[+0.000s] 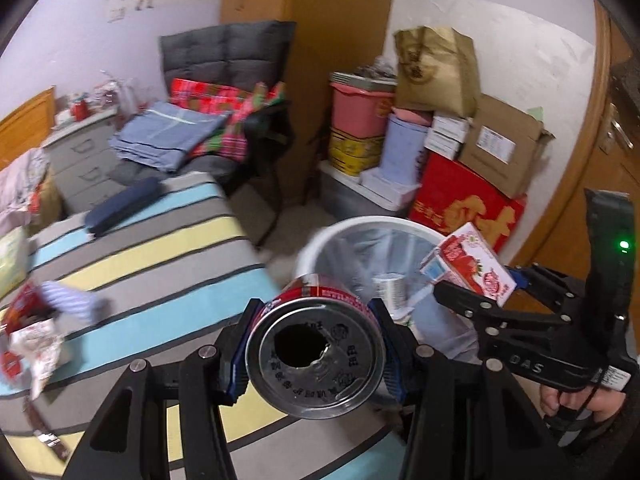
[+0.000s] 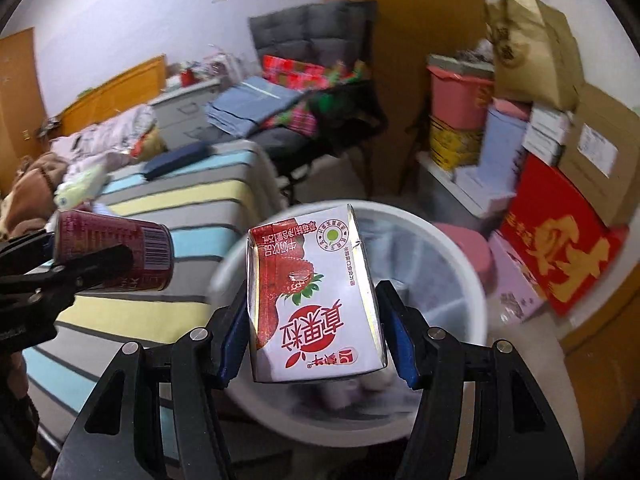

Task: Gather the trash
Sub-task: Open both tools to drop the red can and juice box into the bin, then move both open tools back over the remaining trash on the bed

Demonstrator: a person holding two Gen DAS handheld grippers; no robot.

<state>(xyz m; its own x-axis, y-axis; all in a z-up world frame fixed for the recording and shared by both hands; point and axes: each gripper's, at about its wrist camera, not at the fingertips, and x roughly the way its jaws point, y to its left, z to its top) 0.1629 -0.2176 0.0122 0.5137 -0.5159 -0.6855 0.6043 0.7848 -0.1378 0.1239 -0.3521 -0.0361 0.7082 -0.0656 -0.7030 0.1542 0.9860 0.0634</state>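
2 pieces of trash are in the air near the bin. The left tool [image 1: 314, 354] is clamped on a red drink can [image 1: 316, 354], its blue pads pressing the round metal wall, the punctured end facing the camera. The right tool [image 2: 316, 330] grips a strawberry milk carton [image 2: 316, 304] by its 2 flat, glossy paperboard sides, which suits a boxy shape. Both are held over or just beside the white round trash bin [image 1: 362, 226], lined with a clear plastic bag, standing on the floor by the foot corner of the striped bed [image 1: 160, 248]; release looks like the next step. A crumpled wrapper [image 1: 30, 340] lies near the bed's side edge, apparently uncollected.
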